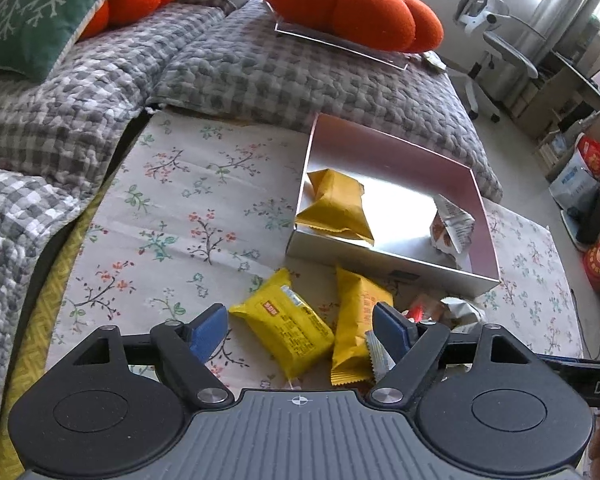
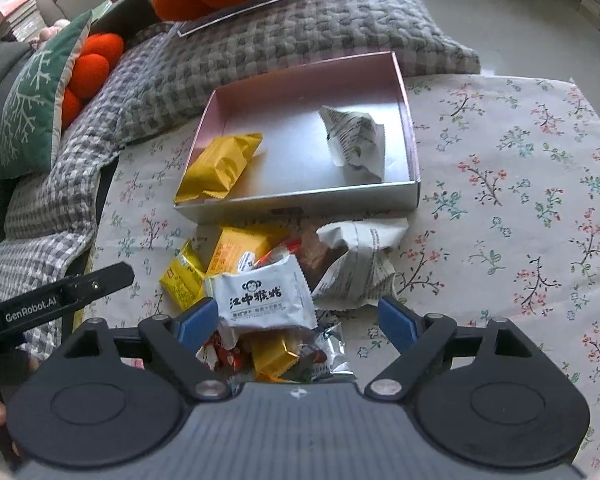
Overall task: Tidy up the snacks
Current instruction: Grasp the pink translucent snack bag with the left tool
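A pink-rimmed silver box (image 1: 488,236) (image 2: 300,200) sits on the floral cloth and holds a yellow packet (image 1: 336,204) (image 2: 220,168) and a white printed packet (image 1: 452,224) (image 2: 356,140). A pile of loose snacks lies in front of it. My left gripper (image 1: 300,326) is open, hovering over two yellow packets (image 1: 284,332), (image 1: 356,332). My right gripper (image 2: 300,318) is open above a white monkey-logo packet (image 2: 266,296), with small red and gold sweets (image 2: 272,354) below and a crumpled white packet (image 2: 356,264) just beyond.
A grey checked quilt (image 1: 260,68) borders the cloth at the back and left. Orange pumpkin cushions (image 1: 348,0) and a green pillow (image 1: 32,12) lie on it. An office chair (image 1: 496,36) and bags (image 1: 584,184) stand on the floor at right. The left gripper's body shows in the right wrist view (image 2: 56,300).
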`<state>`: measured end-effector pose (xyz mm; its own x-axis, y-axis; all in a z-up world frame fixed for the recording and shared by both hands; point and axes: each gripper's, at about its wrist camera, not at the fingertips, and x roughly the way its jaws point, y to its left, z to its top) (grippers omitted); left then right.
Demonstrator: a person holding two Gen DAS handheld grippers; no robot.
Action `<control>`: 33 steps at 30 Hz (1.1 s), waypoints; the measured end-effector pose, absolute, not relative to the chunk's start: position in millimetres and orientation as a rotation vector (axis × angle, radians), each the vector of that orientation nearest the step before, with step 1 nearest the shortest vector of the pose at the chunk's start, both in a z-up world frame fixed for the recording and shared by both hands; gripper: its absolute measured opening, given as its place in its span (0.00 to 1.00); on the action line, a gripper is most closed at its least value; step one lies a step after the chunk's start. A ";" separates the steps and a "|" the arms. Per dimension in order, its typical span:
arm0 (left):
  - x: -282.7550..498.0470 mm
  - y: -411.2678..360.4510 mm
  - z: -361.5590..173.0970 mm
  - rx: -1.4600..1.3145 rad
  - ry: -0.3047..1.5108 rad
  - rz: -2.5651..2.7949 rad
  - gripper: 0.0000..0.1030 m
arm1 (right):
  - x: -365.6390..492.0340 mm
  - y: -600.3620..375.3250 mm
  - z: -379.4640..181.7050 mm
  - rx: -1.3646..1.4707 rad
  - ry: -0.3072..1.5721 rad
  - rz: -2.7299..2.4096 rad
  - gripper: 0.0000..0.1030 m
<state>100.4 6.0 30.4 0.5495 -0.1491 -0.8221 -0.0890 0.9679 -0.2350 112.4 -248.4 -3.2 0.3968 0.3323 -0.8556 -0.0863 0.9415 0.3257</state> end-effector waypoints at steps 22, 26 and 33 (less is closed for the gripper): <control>92.4 -5.4 -2.0 -0.119 1.123 -0.186 0.79 | 115.2 -242.9 -18.1 0.229 1.215 0.361 0.84; 82.7 -6.3 -11.2 0.036 1.130 -0.217 0.79 | 108.2 -227.1 -18.5 0.121 1.208 0.418 0.84; 67.8 -21.5 -27.8 0.253 1.164 -0.379 0.79 | 108.1 -222.8 -22.1 0.079 1.214 0.418 0.82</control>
<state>67.8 -21.5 -27.8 0.3432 -0.1587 -0.9258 0.4164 0.9092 -0.0015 108.1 -222.8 -22.1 0.2833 0.3536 -0.8914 -0.2700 0.9213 0.2797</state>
